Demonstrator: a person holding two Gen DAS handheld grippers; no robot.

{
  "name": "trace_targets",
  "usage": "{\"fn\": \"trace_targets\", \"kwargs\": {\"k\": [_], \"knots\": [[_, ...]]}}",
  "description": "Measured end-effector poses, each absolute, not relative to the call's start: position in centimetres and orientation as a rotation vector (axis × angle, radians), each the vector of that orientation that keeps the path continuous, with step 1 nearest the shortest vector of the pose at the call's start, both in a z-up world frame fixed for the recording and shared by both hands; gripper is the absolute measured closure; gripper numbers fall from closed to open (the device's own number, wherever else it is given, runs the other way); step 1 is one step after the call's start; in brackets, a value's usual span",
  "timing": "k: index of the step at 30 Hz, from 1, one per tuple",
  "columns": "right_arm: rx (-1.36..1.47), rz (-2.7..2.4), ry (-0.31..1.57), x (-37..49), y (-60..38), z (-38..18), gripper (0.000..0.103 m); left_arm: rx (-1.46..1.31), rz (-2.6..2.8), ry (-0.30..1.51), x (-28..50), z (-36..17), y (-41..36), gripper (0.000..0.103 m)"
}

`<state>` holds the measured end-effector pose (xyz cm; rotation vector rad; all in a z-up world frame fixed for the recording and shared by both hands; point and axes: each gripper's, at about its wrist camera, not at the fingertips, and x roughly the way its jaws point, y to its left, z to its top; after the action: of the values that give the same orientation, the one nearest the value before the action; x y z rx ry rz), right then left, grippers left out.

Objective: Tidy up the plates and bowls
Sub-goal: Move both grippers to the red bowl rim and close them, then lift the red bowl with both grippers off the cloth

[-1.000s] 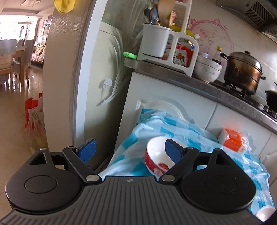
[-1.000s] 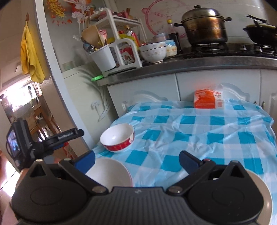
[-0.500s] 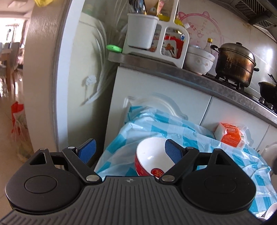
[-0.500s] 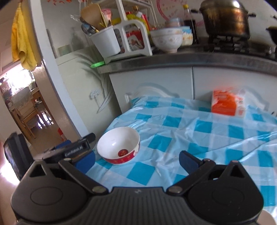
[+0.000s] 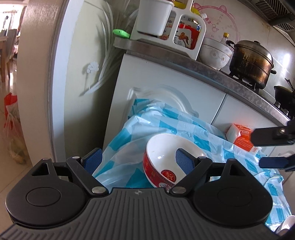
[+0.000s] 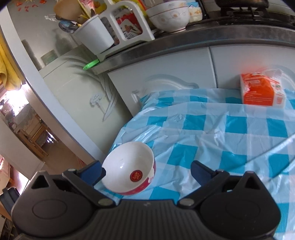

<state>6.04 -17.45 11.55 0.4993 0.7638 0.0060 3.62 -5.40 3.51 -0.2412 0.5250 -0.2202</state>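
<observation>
A white bowl with a red outside [image 5: 162, 147] sits near the left edge of the blue checked tablecloth [image 5: 129, 136]. My left gripper [image 5: 138, 160] is open right at it: its right finger hangs over the bowl's inside and its left finger is off the table's side. From the right wrist, the bowl [image 6: 127, 160] lies between the fingers of my open right gripper [image 6: 147, 170], close to the left finger. The right gripper's fingers [image 5: 265, 135] also show at the right edge of the left wrist view, beyond the bowl. Neither gripper holds anything.
An orange tissue pack [image 6: 261, 90] lies at the table's far side against the white cabinet. On the counter above stand a white rack [image 6: 118, 31], flowered bowls [image 6: 169, 14] and a steel pot [image 5: 250, 62]. A white dish rim [image 5: 287, 225] peeks in at the lower right.
Both grippers have closed in on the red bowl, which now looms larger in both views. The right gripper moved forward and left, leaving the white dishes behind.
</observation>
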Motion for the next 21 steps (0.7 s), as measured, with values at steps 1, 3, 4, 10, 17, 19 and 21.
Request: {"fn": "trace_targets", "kwargs": {"k": [1, 3, 4, 10, 17, 19, 21], "knots": [[0.497, 0.011, 0.769, 6.4, -17.4, 11.3, 0.001, -0.248, -0.225, 0.531, 3.8, 3.4, -5.3, 0.0], [0.495, 0.022, 0.778, 7.1, -17.4, 11.0, 0.001, -0.257, -0.229, 0.539, 4.0, 3.3, -5.3, 0.0], [0.501, 0.027, 0.784, 7.4, -17.5, 10.8, 0.001, -0.263, -0.231, 0.543, 4.1, 3.3, -5.2, 0.0], [0.527, 0.041, 0.796, 9.0, -18.4, 9.5, 0.001, -0.335, -0.265, 0.56, 4.6, 2.9, -4.9, 0.0], [0.554, 0.067, 0.825, 11.1, -19.2, 8.0, 0.006, -0.325, -0.301, 0.566, 4.6, 2.8, -6.0, 0.002], [0.564, 0.073, 0.857, 11.7, -19.2, 7.5, 0.011, -0.329, -0.31, 0.575, 4.8, 2.6, -6.2, 0.007], [0.569, 0.085, 0.879, 12.3, -19.2, 6.9, 0.017, -0.334, -0.317, 0.584, 4.9, 2.4, -6.4, 0.018]]}}
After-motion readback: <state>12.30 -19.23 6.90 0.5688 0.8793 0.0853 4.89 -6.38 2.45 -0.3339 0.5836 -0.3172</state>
